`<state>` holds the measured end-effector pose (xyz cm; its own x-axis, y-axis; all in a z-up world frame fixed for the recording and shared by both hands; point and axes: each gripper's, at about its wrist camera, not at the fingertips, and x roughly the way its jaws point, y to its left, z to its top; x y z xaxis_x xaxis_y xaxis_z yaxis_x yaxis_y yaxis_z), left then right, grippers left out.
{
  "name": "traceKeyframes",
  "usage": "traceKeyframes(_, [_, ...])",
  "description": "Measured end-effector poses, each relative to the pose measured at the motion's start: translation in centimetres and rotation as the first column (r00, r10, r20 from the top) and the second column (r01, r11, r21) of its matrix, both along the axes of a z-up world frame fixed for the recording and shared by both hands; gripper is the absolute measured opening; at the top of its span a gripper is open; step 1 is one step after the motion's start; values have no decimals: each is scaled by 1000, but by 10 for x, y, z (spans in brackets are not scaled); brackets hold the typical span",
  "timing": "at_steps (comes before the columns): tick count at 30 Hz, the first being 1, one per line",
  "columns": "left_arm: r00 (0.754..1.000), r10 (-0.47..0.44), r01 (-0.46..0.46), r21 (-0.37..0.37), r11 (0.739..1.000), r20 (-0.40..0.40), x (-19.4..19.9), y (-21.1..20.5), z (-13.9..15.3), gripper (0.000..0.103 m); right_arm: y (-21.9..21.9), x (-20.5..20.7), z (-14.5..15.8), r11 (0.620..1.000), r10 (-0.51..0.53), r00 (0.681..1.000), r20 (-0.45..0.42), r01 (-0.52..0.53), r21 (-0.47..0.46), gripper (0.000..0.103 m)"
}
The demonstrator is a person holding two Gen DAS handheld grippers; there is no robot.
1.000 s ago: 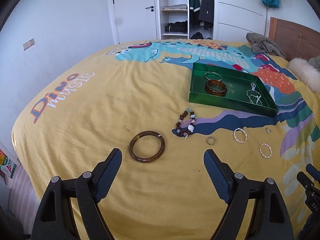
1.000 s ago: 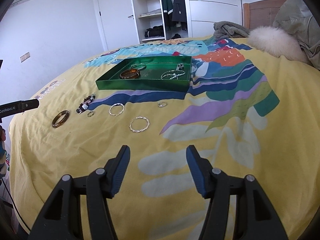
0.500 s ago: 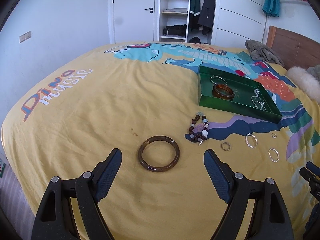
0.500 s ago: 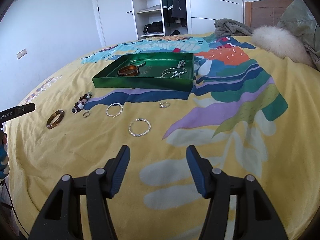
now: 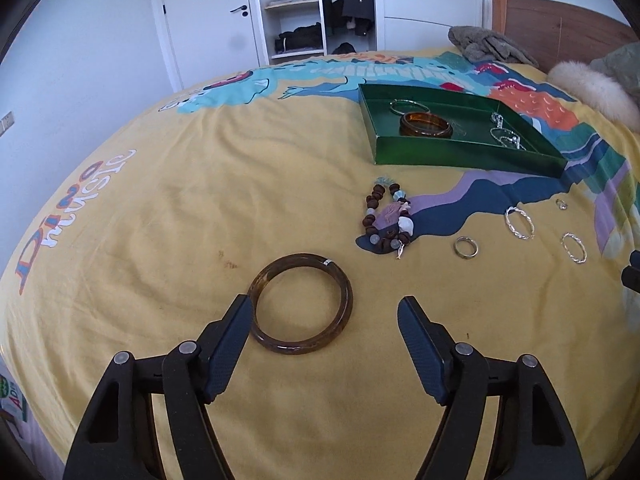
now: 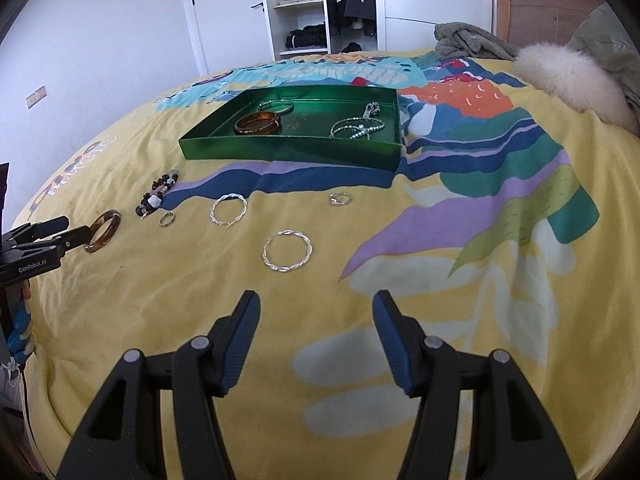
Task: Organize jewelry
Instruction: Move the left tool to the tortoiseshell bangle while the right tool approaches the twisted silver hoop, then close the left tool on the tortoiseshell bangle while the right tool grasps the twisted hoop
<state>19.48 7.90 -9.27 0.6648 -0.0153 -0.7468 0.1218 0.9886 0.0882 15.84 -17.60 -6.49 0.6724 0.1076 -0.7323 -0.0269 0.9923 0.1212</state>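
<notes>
Bedspread (image 5: 160, 200) bears brown bangle (image 5: 301, 305) lying flat.

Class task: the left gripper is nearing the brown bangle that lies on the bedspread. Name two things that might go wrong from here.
1. The left gripper has just been closing, and the brown bangle lies flat on soft bedspread: one finger already meets its rim and may push it aside.
2. The beaded bracelet lies close beyond and might get knocked.

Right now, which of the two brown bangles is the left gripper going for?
The loose bangle on the yellow bedspread, not the one in the green tray. It lies between the left gripper jaws, which have just been closing but don't yet press it.
</notes>
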Motion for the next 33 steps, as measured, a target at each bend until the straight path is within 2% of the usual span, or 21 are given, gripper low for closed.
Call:
traceKeyframes(3, [999, -12, 12, 8, 1000, -37, 11, 0, -12, 63, 1, 7, -5, 1000, 3, 1000, -18, -3, -3, 57])
traceKeyframes(6, [998, -21, 22, 12, 1000, -63, 18, 0, -22, 60, 5, 17, -13, 1000, 19, 999, -40, -19, 0, 57])
traceKeyframes(19, [993, -35, 39, 31, 999, -114, 31, -6, -42, 57, 17, 78, -32, 996, 89, 992, -91, -87, 24, 57])
traceKeyframes(25, [992, -31, 37, 42, 998, -121, 36, -10, -44, 57, 27, 86, -39, 994, 105, 989, -103, -108, -23, 58])
traceKeyframes(31, [990, -46, 56, 69, 996, -131, 37, -19, -43, 41, 25, 87, -43, 994, 108, 989, -97, -110, -15, 56])
traceKeyframes(32, [990, -48, 59, 76, 995, -132, 37, -22, -43, 37, 24, 87, -42, 994, 109, 989, -96, -111, -11, 54])
traceKeyframes(33, [990, -50, 61, 82, 995, -134, 37, -24, -42, 34, 23, 87, -42, 994, 109, 989, -95, -111, -10, 47])
